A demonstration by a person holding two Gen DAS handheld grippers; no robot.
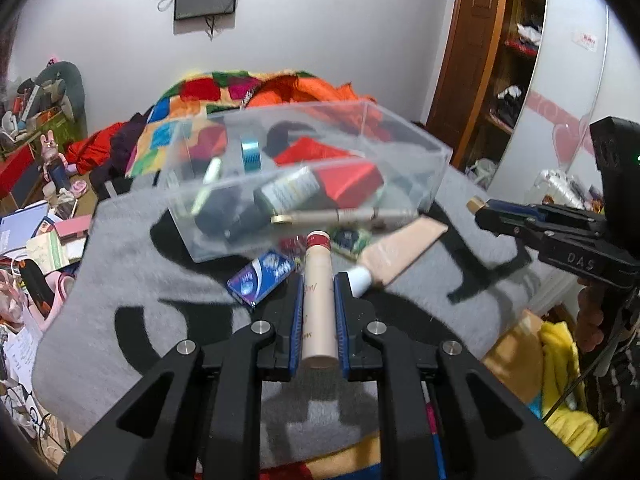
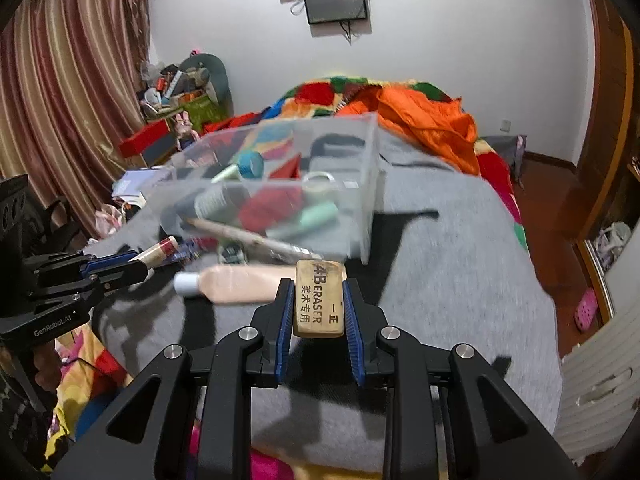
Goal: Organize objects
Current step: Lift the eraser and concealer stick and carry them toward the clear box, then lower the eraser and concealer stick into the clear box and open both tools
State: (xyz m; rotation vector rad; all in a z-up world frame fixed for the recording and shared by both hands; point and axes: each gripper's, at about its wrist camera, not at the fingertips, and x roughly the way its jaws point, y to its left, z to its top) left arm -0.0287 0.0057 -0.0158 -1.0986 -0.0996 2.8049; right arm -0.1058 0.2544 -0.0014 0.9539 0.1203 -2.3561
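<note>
My left gripper (image 1: 318, 280) is shut on a beige tube with a red band (image 1: 318, 300), held above the grey blanket (image 1: 120, 260); it also shows in the right wrist view (image 2: 158, 254). My right gripper (image 2: 318, 286) is shut on a tan 4B eraser (image 2: 319, 300); its tip shows in the left wrist view (image 1: 476, 204). A clear plastic box (image 1: 304, 176) stands ahead of both, holding a blue tape roll (image 1: 251, 154), a dark bottle (image 1: 280, 196), a red packet and more. It also shows in the right wrist view (image 2: 280, 196).
On the blanket before the box lie a peach tube with a white cap (image 1: 396, 252), a blue packet (image 1: 260, 276), a small green packet (image 1: 350, 238) and a long pen (image 1: 340, 216). A patchwork quilt and orange cloth (image 2: 420, 120) lie behind. Clutter fills the floor at left (image 1: 36, 232).
</note>
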